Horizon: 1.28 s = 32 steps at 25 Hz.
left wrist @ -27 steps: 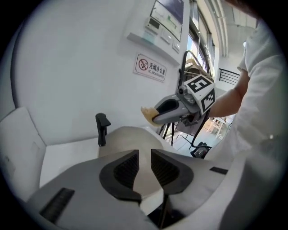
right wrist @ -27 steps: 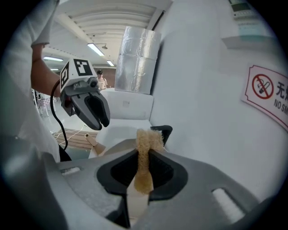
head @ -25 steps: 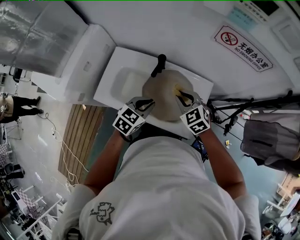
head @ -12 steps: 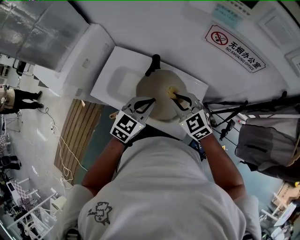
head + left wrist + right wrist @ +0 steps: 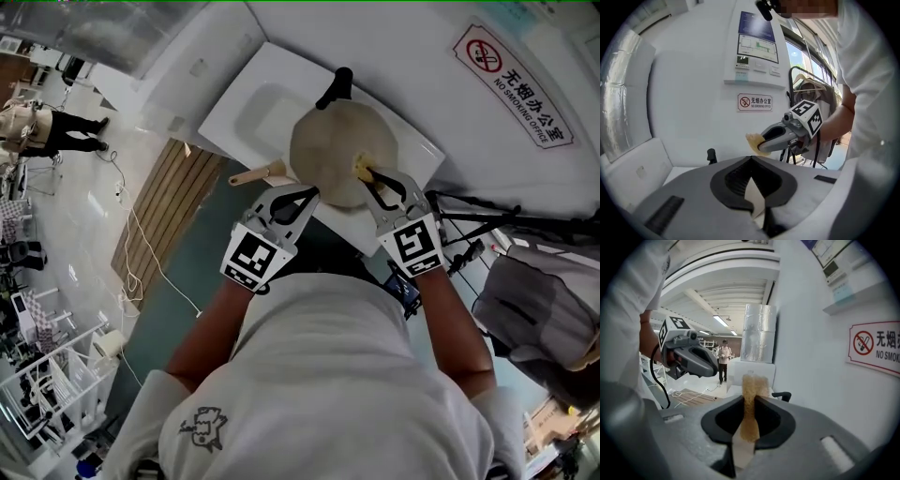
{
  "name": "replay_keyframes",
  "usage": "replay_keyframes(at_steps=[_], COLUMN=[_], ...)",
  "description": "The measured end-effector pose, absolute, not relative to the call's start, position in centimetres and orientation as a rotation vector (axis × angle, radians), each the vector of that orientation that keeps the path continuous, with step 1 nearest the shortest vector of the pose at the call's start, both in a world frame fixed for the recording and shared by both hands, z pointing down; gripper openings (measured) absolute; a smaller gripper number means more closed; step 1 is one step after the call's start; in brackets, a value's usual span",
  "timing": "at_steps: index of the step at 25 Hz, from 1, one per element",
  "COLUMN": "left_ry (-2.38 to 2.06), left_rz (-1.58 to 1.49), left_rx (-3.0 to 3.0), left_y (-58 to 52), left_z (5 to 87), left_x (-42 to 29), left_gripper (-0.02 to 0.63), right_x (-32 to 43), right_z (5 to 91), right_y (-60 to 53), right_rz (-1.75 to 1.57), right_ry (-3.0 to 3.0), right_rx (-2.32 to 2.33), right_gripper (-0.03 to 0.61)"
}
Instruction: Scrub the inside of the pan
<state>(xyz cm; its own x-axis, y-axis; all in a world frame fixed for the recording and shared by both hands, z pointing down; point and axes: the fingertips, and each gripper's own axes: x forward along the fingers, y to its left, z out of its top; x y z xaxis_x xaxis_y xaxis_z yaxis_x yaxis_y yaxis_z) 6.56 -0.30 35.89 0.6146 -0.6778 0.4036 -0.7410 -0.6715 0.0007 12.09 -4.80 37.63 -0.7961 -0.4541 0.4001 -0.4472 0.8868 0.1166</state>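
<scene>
In the head view, the pan (image 5: pixel 337 141) sits on the white table (image 5: pixel 253 103) in the upper middle of the frame, and its black handle (image 5: pixel 336 87) points toward the top. The left gripper (image 5: pixel 306 195) has its tips at the pan's lower left edge. The right gripper (image 5: pixel 370 178) holds a yellow sponge (image 5: pixel 362 168) over the pan's lower right part. I cannot tell if the sponge touches the pan. The inside of the pan looks dull and pale, and I see no foam or water. In the left gripper view, the jaws are together. The pan is hidden under them, so I cannot tell if they pinch its edge. In the right gripper view, the jaws squeeze the sponge, and it sticks up in the middle of the frame. I think the tool is ready but most of the scrubbing is not done yet.
</scene>
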Motion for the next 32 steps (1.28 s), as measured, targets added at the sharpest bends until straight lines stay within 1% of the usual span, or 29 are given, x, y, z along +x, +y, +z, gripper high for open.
replay_keyframes(at_steps=[10,25,32], left_ry=[-1.184,-1.085,-1.132], left_rz=[0.451,0.334,0.282], left_rx=[2.732,2.85,2.843], left_y=[3.5,18.0,21.2], left_z=[33.0,29.6,28.2], left_x=[5.4,-1.3,-0.9], left_gripper=[0.002,0.002,0.002], right_x=[12.4,8.0,8.7], right_z=[35.6,31.6,30.2], right_y=[-0.8,12.9,17.6], right_rz=[-0.011,-0.014,-0.026], right_ry=[-2.62,-2.598,-2.624], right_rx=[0.79,1.01,1.001], right_gripper=[0.061,0.061,0.06])
